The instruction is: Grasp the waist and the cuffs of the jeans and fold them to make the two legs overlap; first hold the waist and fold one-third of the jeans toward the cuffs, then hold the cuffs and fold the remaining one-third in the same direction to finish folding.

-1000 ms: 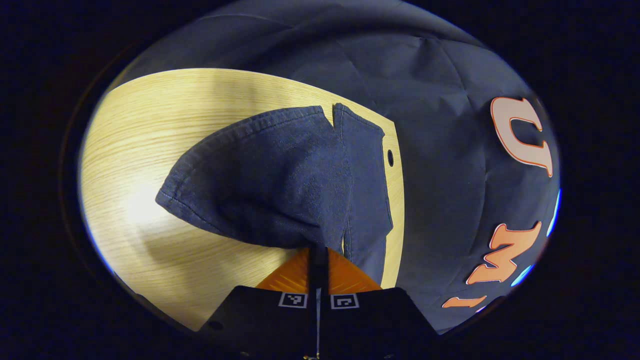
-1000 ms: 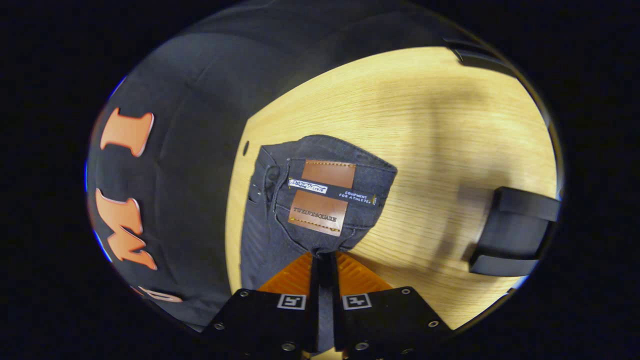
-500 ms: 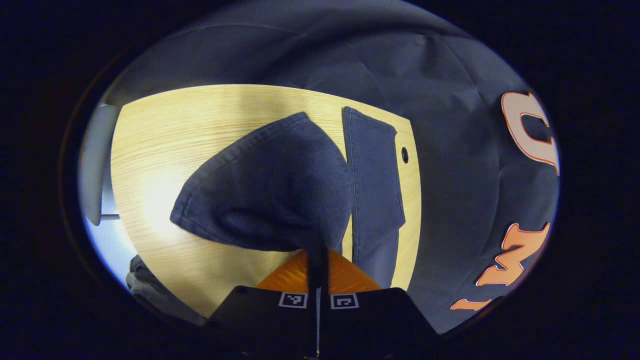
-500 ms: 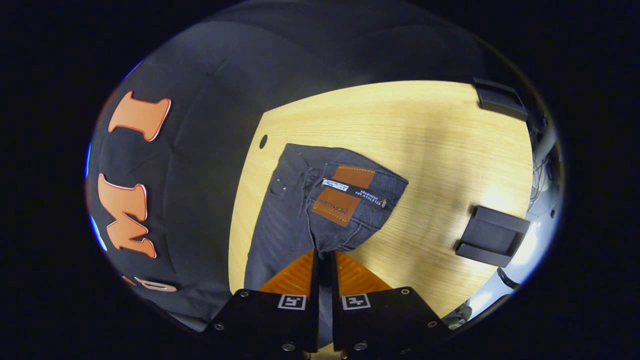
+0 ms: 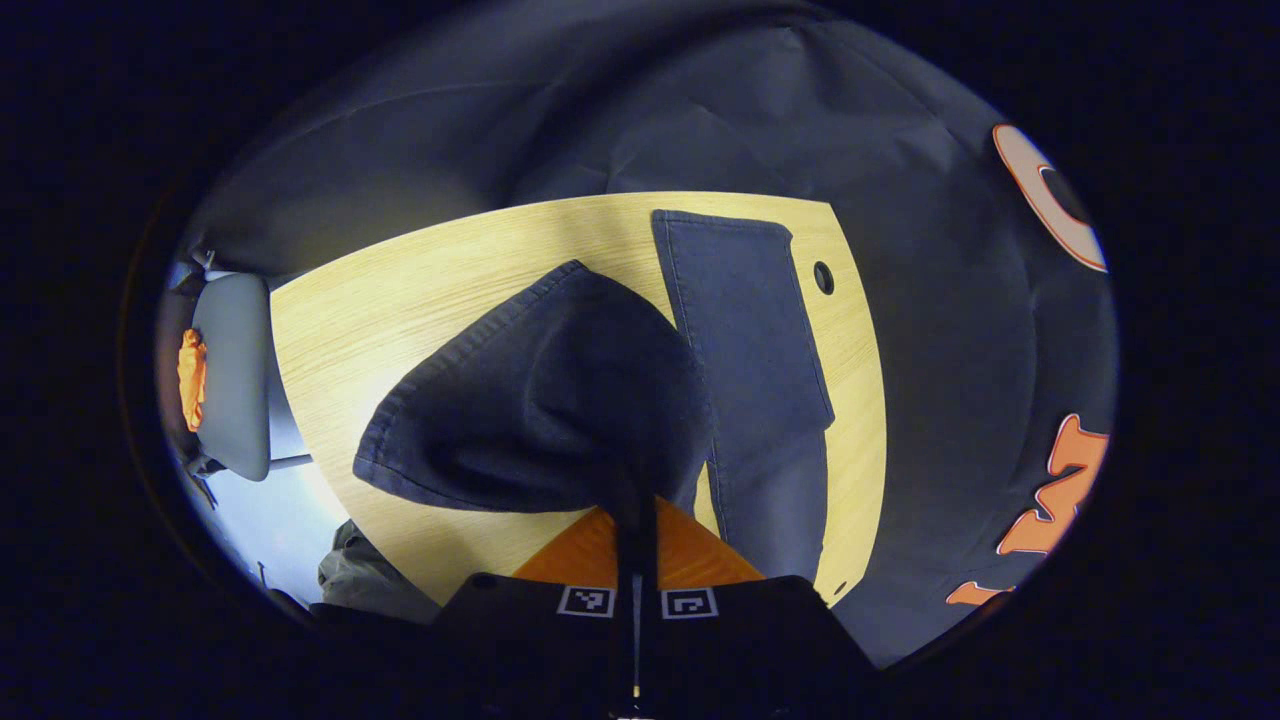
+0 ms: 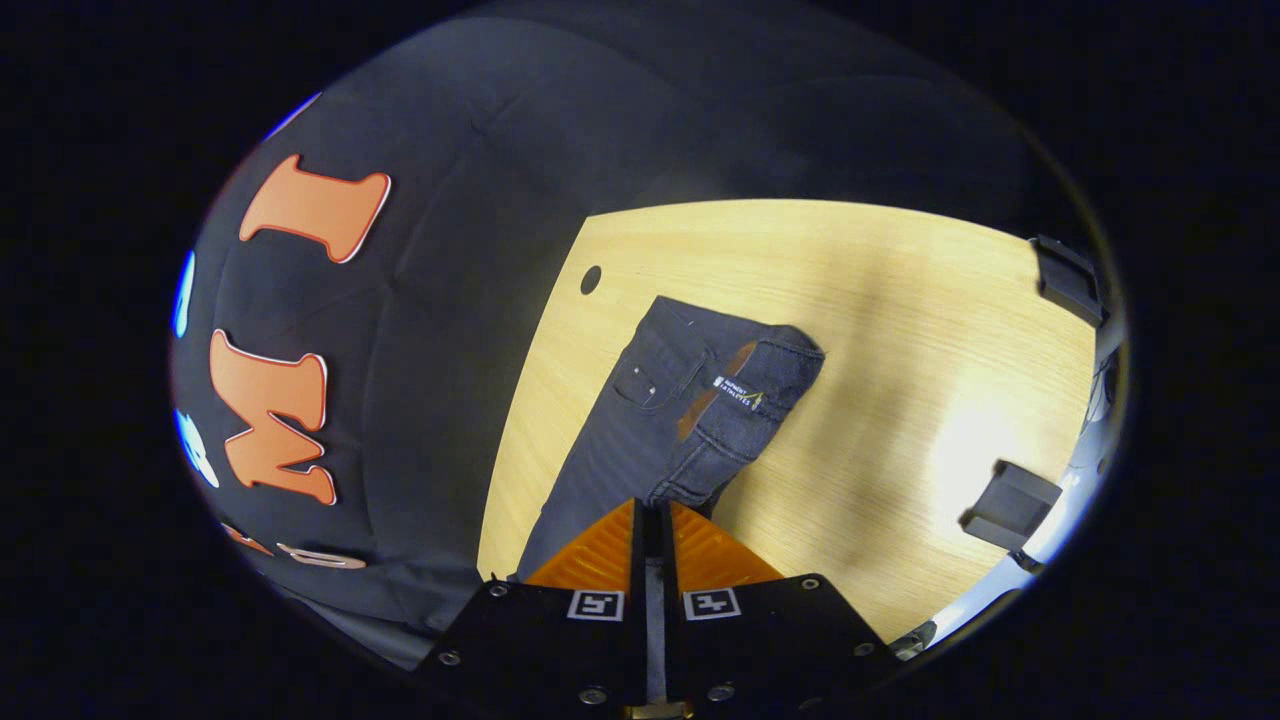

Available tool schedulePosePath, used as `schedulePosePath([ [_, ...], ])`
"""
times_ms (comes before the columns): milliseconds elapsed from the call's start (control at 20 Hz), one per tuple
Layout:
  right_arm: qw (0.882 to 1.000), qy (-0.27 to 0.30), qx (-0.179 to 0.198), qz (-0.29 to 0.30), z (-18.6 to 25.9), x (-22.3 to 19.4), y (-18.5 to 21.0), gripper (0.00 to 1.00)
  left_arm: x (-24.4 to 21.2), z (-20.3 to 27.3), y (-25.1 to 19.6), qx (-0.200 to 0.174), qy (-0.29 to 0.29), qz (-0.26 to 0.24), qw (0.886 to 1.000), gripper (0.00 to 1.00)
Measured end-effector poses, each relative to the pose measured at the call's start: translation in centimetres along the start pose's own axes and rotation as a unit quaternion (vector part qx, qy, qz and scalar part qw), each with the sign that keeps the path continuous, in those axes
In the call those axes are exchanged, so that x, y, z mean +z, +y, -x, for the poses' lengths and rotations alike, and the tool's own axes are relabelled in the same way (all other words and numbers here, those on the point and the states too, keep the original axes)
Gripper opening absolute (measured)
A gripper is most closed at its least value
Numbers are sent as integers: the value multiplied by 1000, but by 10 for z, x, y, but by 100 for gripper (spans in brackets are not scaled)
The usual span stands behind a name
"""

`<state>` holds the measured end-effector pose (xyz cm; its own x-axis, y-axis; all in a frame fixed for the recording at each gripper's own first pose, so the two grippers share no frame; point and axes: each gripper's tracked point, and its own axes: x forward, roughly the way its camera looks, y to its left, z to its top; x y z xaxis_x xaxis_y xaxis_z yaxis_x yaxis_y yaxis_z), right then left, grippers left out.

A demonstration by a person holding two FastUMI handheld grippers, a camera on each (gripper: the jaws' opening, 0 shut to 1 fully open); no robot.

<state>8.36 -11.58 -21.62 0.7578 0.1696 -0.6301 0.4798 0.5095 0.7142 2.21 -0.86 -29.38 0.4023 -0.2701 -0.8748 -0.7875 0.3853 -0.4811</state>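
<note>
Left tongs [image 5: 636,520] clench a lifted cuff [image 5: 540,400]; right tongs [image 6: 651,525] clench the waist [image 6: 740,400], likely raising one leg to swing it over its mate. Beyond, the jeans [image 5: 745,330] lie flat on the surface [image 5: 400,300], long axis running away toward its far edge by the booth wall.

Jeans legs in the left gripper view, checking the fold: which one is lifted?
The left-hand leg, pinched at its cuff by the left gripper, bulges up; the other leg lies flat on the table.
</note>
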Motion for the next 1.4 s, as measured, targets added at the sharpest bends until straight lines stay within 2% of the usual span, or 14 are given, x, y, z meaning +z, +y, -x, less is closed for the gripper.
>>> schedulePosePath([
  [100, 1000, 3, 5, 1, -15, 5, 11, 8, 2, -9, -13, 13, 2, -6, 1000, 3],
  [250, 1000, 14, 10, -8, -38, 14, 29, 8, 14, -24, -26, 55, 11, 1, 998, 2],
  [400, 1000, 21, 4, -12, -65, 22, 43, 8, 32, -36, -35, 131, 20, 3, 991, 2],
  [650, 1000, 20, -17, -14, -120, 44, 66, 8, 78, -82, -90, 179, 37, -8, 983, 2],
  [850, 1000, -6, -21, -2, -150, 70, 88, 6, 96, -116, -142, 195, 40, -15, 980, 6],
  [950, 1000, 6, -9, 18, -151, 64, 100, 5, 107, -131, -166, 195, 35, -35, 979, 17],
  [1000, 1000, 19, 4, 18, -148, 58, 106, 6, 111, -131, -183, 191, 40, -57, 979, 44],
  [1100, 999, 28, 11, 19, -135, 50, 110, 6, 114, -137, -200, 208, 45, -116, 970, 99],
  [1200, 999, 24, -4, 38, -122, 47, 100, 5, 123, -138, -212, 198, 21, -151, 968, 96],
  [1250, 998, 22, 1, 51, -111, 46, 96, 18, 124, -140, -220, 182, 20, -163, 969, 96],
  [1350, 997, 25, 2, 79, -94, 43, 89, 60, 125, -145, -235, 141, 23, -198, 970, 96],
  [1400, 996, 22, -5, 84, -87, 44, 84, 82, 129, -148, -233, 141, 24, -205, 968, 96],
])
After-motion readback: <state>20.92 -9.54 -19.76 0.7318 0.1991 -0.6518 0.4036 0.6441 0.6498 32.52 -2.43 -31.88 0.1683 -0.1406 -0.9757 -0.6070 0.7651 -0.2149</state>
